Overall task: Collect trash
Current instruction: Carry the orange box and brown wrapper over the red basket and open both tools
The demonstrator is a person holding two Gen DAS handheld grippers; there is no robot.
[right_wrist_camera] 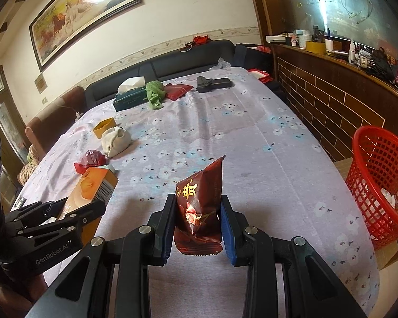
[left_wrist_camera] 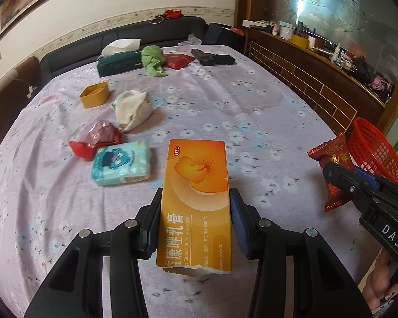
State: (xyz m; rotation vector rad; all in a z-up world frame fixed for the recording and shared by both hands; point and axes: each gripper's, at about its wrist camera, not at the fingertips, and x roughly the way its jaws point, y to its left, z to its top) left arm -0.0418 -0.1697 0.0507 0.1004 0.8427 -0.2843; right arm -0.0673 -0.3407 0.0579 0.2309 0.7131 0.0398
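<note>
Your left gripper (left_wrist_camera: 196, 220) is clamped on the orange ointment box (left_wrist_camera: 196, 201), holding it lengthwise above the flowered tablecloth (left_wrist_camera: 252, 122), just right of the blue tissue pack (left_wrist_camera: 120, 165). Your right gripper (right_wrist_camera: 197, 228) is closed on the dark red snack wrapper (right_wrist_camera: 199, 209), upright between the pads. The red mesh basket (right_wrist_camera: 382, 182) stands beside the table's right edge.

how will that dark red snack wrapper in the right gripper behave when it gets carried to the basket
The dark red snack wrapper looks thin and crinkled, so it is probably floppy and light. Its glossy film may be slippery, though the right gripper pinches it from both sides. Being soft, it should drop into the red basket without rolling.
</note>
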